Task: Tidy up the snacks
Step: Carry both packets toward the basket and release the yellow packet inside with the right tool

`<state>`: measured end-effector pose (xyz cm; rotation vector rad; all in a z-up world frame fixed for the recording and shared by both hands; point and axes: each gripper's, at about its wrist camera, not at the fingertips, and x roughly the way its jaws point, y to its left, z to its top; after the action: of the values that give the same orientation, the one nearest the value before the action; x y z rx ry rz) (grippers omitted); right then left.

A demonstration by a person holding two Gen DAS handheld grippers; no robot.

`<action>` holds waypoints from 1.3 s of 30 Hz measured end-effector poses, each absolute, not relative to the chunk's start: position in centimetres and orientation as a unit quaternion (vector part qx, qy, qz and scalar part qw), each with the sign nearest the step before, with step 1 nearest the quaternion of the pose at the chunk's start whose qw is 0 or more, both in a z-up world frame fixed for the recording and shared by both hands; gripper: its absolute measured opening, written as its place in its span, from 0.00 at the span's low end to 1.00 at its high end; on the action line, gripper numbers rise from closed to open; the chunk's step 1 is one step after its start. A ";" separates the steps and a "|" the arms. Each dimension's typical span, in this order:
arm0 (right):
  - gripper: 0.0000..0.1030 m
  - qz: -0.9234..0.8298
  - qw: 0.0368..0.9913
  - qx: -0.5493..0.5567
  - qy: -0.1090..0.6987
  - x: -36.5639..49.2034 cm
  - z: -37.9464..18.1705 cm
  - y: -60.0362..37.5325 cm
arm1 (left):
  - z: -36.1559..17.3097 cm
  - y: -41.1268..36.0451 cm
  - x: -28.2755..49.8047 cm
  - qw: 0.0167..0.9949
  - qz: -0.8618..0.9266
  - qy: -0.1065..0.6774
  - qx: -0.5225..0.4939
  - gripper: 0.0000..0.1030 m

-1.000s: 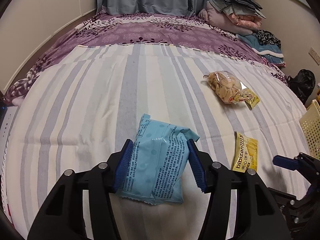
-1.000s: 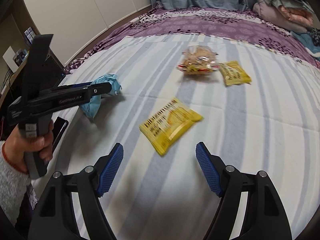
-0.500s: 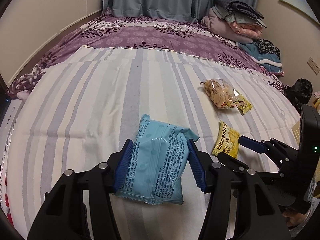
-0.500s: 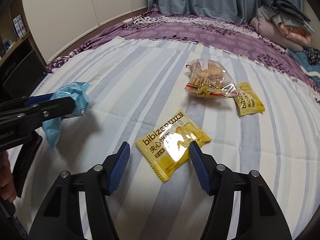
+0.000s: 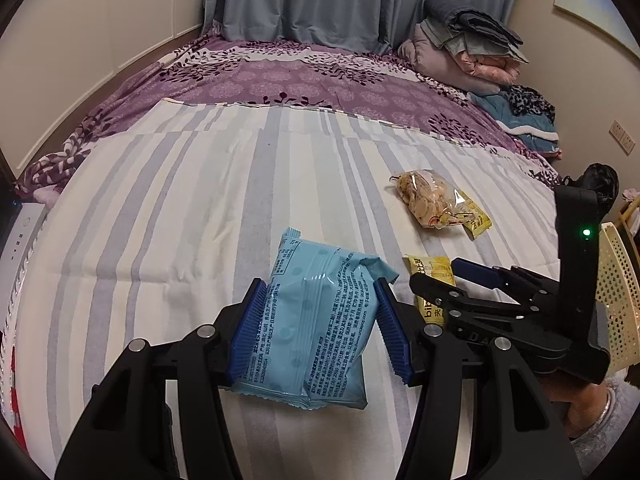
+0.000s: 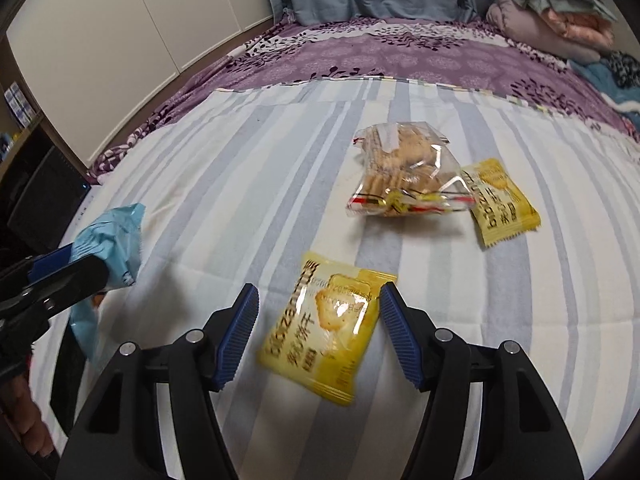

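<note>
Your left gripper (image 5: 320, 330) is clamped on the light blue snack pack (image 5: 316, 320), pads pressed into both its sides, held up off the striped bedsheet (image 5: 180, 208). Your right gripper (image 6: 318, 334) has the yellow biscuit packet (image 6: 328, 328) sitting between its pads, but there's a gap on each side, so no grip. Further out on the sheet you've got a clear bag of crackers (image 6: 404, 172) touching a second yellow packet (image 6: 502, 204). A cream perforated basket (image 5: 618, 300) sits off the bed's right edge.

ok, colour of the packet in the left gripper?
Light blue packet with dark print, clearest in the left wrist view.
</note>
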<state>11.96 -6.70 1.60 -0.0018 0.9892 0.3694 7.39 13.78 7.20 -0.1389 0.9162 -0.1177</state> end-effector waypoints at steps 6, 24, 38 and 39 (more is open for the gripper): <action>0.47 0.161 0.875 -0.086 0.449 10.4 1.0 -5.3 | 7.4 14.1 7.0 0.893 -0.052 0.441 -0.069 0.55; 0.45 0.174 0.888 -0.046 0.424 5.0 5.2 -12.0 | 9.1 11.4 5.8 0.899 -0.074 0.428 -0.063 0.55; 0.45 0.121 0.923 0.011 0.366 -0.6 10.9 -22.6 | 12.6 5.8 4.0 0.907 -0.117 0.403 -0.038 0.55; 0.45 0.114 0.926 0.016 0.359 -1.1 11.4 -23.5 | 12.9 5.2 3.9 0.907 -0.122 0.401 -0.035 0.55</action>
<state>-1.09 -23.54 11.37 0.0325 0.7364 0.2328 3.86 5.23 12.89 -0.0732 0.8278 -0.2520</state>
